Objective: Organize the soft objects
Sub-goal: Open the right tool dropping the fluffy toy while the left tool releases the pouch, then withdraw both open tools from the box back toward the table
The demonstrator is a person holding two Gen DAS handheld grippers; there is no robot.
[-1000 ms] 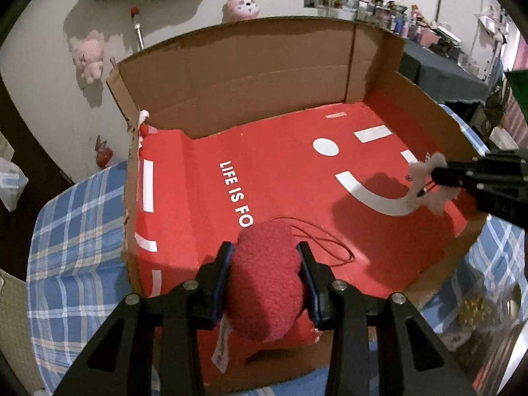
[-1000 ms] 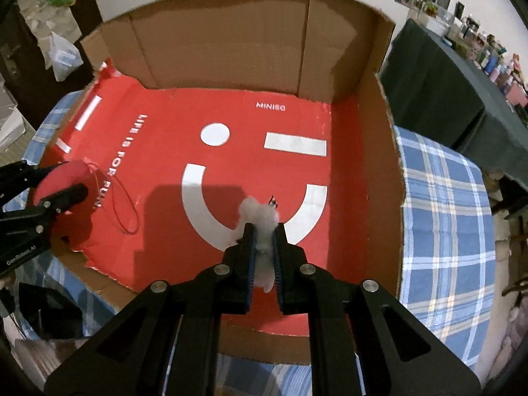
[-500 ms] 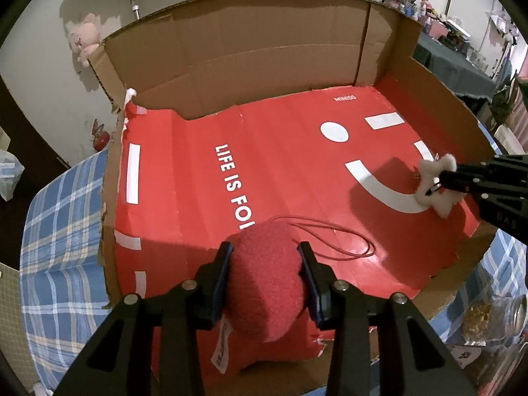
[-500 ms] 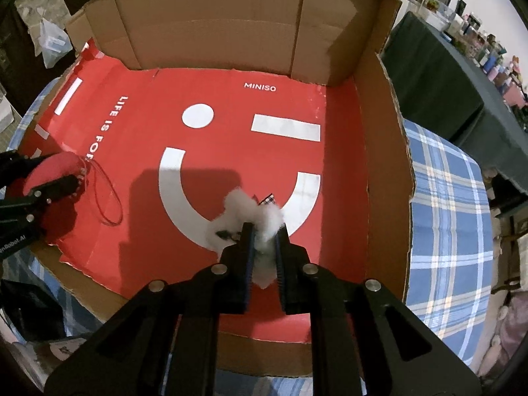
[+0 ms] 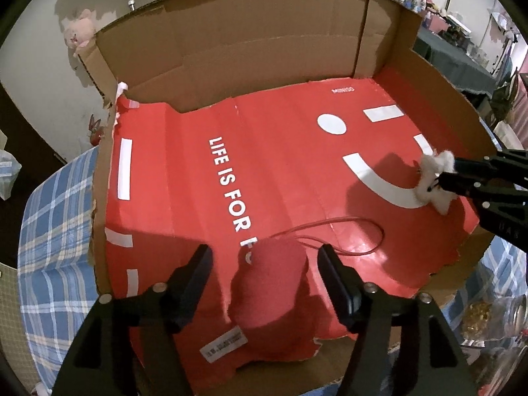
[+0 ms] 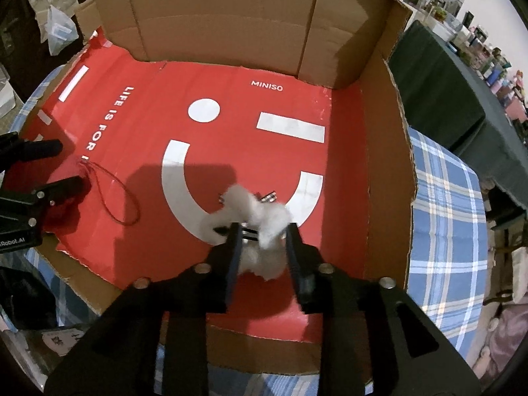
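A red plush toy (image 5: 270,293) with a red cord (image 5: 346,234) lies on the red floor near the front left of the cardboard box (image 5: 264,49). My left gripper (image 5: 264,264) is open, its jaws standing apart on either side of the toy. A white fluffy toy (image 6: 260,221) lies on the box floor at the front right. My right gripper (image 6: 262,234) is open around it, jaws apart. The white toy (image 5: 432,181) and right gripper also show in the left wrist view; the left gripper (image 6: 56,165) shows in the right wrist view.
The box stands on a blue plaid cloth (image 6: 445,214). Its floor is a red sheet with a white smiley and lettering (image 5: 231,181). A dark table (image 6: 445,92) with small items stands at the right. A glass jar (image 5: 488,316) sits outside the box's front right.
Both grippers have opened and let go of their toys. The red toy and the white toy now rest on the box floor. Both grippers moved further over the box.
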